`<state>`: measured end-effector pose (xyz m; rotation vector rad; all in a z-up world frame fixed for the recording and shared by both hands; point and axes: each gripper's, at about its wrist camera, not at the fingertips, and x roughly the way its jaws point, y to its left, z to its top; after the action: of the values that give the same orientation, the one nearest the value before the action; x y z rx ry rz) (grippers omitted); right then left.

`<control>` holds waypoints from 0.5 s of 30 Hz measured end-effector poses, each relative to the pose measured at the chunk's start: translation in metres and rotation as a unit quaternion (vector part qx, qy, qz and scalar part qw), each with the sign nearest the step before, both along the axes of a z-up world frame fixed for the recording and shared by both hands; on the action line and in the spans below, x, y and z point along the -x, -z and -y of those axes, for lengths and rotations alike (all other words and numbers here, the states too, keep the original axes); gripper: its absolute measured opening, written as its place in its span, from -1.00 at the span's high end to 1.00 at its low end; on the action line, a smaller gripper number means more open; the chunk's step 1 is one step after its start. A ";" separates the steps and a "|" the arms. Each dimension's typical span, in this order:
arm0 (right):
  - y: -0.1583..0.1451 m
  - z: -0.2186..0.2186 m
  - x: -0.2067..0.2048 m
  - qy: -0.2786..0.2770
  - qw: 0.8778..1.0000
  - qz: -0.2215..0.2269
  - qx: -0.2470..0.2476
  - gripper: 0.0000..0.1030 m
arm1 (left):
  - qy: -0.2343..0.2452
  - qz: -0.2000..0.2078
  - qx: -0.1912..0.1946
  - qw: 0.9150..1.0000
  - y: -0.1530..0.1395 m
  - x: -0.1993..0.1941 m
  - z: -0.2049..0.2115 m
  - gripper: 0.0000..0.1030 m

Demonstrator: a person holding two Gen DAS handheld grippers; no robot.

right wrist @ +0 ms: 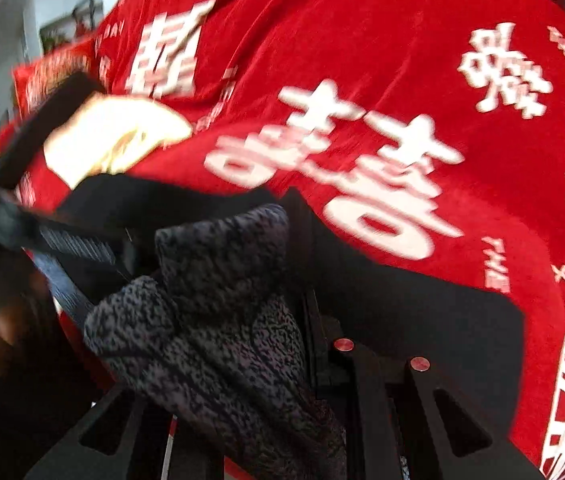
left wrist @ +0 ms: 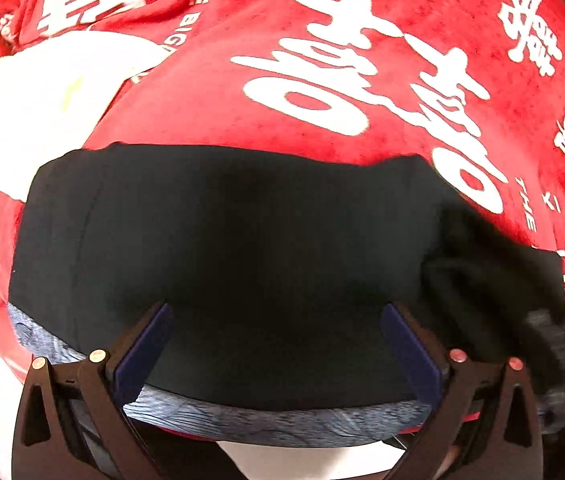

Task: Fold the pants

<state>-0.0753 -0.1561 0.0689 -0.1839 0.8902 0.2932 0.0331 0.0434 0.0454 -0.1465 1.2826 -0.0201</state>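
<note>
left gripper (left wrist: 274, 344): jaws wide, black pants (left wrist: 222, 240) right under and ahead
right gripper (right wrist: 218, 280): clamped on the pants' speckled grey waistband (right wrist: 210, 320)

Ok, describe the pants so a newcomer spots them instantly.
A red cloth printed with big white characters covers the surface. On its near part lie the black pants, spread flat. They are the only dark garment there, edged nearest the camera by a mottled blue-grey waistband.

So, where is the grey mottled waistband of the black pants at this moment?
In the left wrist view the grey mottled waistband runs along the near edge of the black pants on the red printed blanket, passing under the open left gripper.
</note>
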 end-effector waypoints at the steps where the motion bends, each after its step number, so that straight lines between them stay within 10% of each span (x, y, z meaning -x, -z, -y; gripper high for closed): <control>1: 0.008 -0.008 -0.003 -0.003 1.000 -0.010 0.013 0.53 | -0.001 0.001 -0.002 1.000 0.000 0.000 -0.003 -1.00; 2: 0.017 -0.016 -0.004 -0.009 0.999 -0.019 0.024 0.40 | -0.002 0.001 -0.003 1.000 0.001 0.000 -0.004 -1.00; 4: 0.023 -0.027 -0.003 -0.035 0.998 -0.041 0.017 -0.77 | -0.003 0.001 0.001 1.000 0.001 0.000 -0.005 -1.00; 9: -0.009 -0.031 0.037 -0.076 0.997 0.003 0.007 -0.85 | 0.001 0.012 0.005 1.000 -0.008 0.000 -0.001 -1.00; 15: -0.046 0.071 0.079 0.004 0.999 0.013 -0.047 -0.85 | 0.069 0.042 0.013 0.997 -0.033 0.014 0.048 -1.00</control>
<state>-0.1542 -0.2269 0.1147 -0.0978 0.8487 0.3237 0.0189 -0.0043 0.0787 -0.0785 1.2068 -0.1590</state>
